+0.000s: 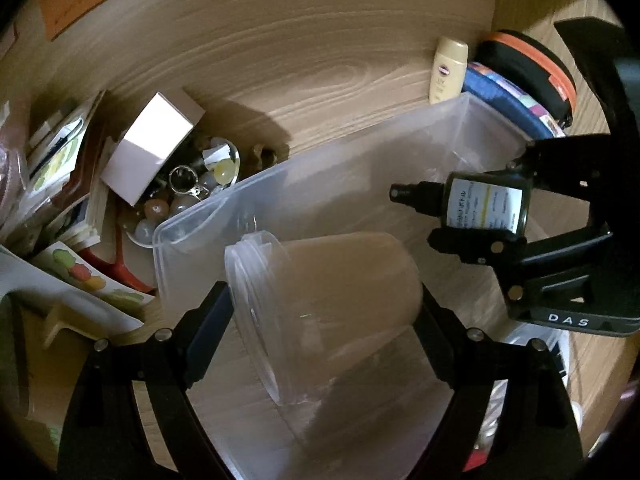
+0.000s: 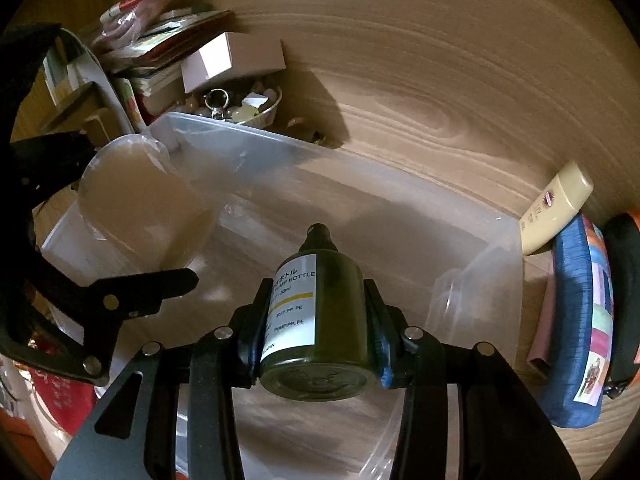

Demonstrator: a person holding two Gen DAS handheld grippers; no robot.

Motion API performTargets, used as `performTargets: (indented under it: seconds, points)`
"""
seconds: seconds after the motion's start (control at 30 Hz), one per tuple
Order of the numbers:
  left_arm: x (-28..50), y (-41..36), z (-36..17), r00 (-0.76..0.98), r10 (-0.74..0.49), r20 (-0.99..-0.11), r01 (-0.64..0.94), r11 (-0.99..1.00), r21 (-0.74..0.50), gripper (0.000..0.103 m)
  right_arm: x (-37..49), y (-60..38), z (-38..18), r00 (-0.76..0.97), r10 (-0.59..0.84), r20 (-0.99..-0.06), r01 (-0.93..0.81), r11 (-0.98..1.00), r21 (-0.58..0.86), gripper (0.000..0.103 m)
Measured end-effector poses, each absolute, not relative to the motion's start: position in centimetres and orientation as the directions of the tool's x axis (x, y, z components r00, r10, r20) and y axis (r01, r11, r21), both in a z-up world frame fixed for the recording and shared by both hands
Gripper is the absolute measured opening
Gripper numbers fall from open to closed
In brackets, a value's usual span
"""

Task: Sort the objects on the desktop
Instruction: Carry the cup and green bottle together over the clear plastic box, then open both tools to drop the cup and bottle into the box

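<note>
Putting-in step: left gripper (image 1: 320, 300) pinching see-through plastic cup (image 1: 320, 300), right gripper (image 2: 318, 320) pinching dark green pump bottle (image 2: 316, 320), both over clear plastic bin (image 2: 480, 280). Next, prob. lower & let go.

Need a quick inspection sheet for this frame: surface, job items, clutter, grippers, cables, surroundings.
Surface: wooden desk, bare in the middle.
Job's things: clear plastic bin open on the desk; translucent jar and dark pump bottle both held above it; cream tube just outside the bin's far corner.
Clutter: white box resting on a bowl of trinkets, stacked books, blue pouch, orange-trimmed black case.
Grippers: left gripper shut on the jar; right gripper shut on the bottle.
Cables: nothing seen.
Surroundings: dim, dark at the edges; little readable.
</note>
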State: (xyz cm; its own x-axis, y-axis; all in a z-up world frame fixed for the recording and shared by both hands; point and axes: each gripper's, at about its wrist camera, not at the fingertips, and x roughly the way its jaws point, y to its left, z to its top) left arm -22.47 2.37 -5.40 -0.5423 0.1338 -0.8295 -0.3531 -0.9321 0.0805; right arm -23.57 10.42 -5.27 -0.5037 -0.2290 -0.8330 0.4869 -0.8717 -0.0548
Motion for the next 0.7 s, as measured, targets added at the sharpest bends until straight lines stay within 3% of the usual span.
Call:
performTargets:
  seconds: [0.27,0.43,0.6,0.7]
  points:
    - [-22.9,2.4,-5.2,-0.564,0.111,-0.818,-0.350,-0.930,0.115,0.087,-23.4,10.0,-5.1,-0.516,-0.188,-0.836,0.473,-0.876,-0.096,0.038]
    - [-22.6,2.5,-4.9,-0.600,0.066,-0.798,-0.324,-0.931,0.166,0.094,-22.7,10.3,-4.4,-0.533,-0.193,-0.824,0.457,-0.885,-0.089,0.053]
    - [-22.1,2.4,-4.2,-0.621,0.050,-0.782,-0.316,-0.929,0.191,0.095,-21.6,11.0,-3.1,-0.597,-0.143,-0.789,0.417,-0.896,-0.153,0.075]
    - [-21.5,2.5,-3.7,-0.641,0.036,-0.767,-0.306,-0.928,0.212,0.095,-21.1,12.2,-2.0,-0.618,-0.147,-0.772,0.397,-0.906,-0.145,0.080]
